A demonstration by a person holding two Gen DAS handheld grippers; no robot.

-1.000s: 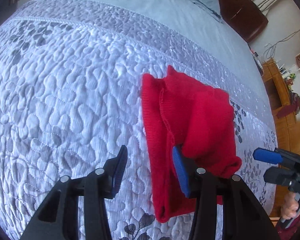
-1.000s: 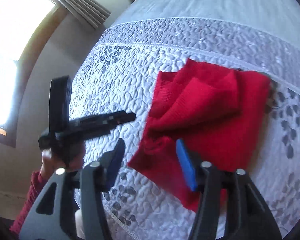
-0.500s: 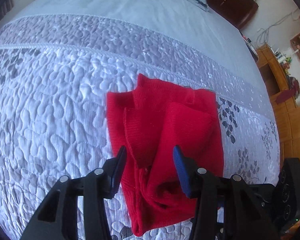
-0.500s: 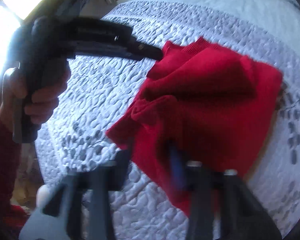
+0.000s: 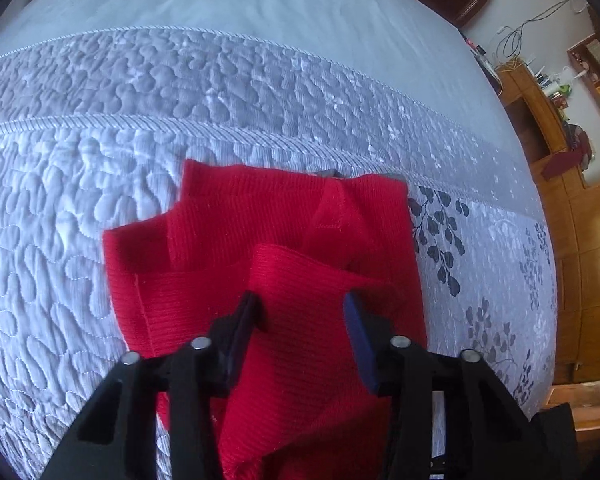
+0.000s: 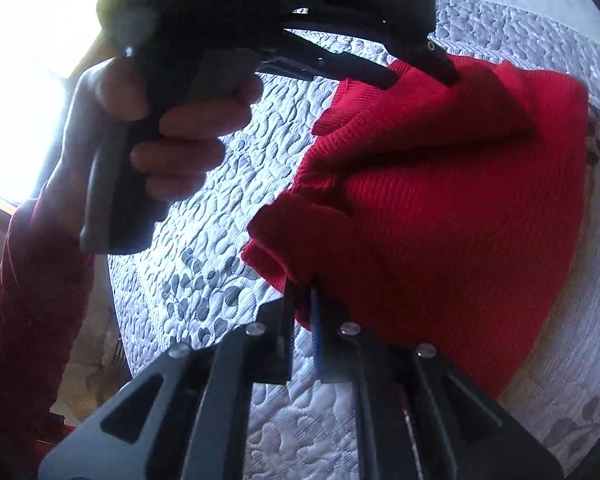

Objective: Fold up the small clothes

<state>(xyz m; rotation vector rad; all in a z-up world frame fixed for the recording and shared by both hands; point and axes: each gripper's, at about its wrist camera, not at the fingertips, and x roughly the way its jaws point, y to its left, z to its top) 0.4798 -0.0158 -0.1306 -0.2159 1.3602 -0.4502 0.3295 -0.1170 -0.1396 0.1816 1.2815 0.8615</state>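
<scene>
1. Quilted grey-white bedspread [image 5: 100, 184] covers the bed, with a plain pale sheet [image 5: 228, 4] beyond it and wooden furniture [image 5: 580, 240] off to the right.
2. We see the red knit garment [image 5: 284, 216] lying rumpled on the bedspread near the bed's edge, several layers overlapping.
3. We find the left tongs [image 5: 300, 312] pointing steeply down over the garment's near part; their jaws are closing, with a raised red fold standing between the black pad and the blue pad [image 5: 358, 336]. We cannot see the pads pressing on it yet.
4. From the right wrist view, the person's left hand [image 6: 172, 128] wraps the pistol-like handle of those tongs [image 6: 420, 72], fingers curled, a dark red sleeve [image 6: 32, 300] running down to the lower left; the black tips sit on the garment's [image 6: 460, 200] far top edge.
5. We see the right tongs [image 6: 300, 300] angled downward, jaws drawn narrow and pinching the garment's near-left corner, cloth bunched just above the pads.
</scene>
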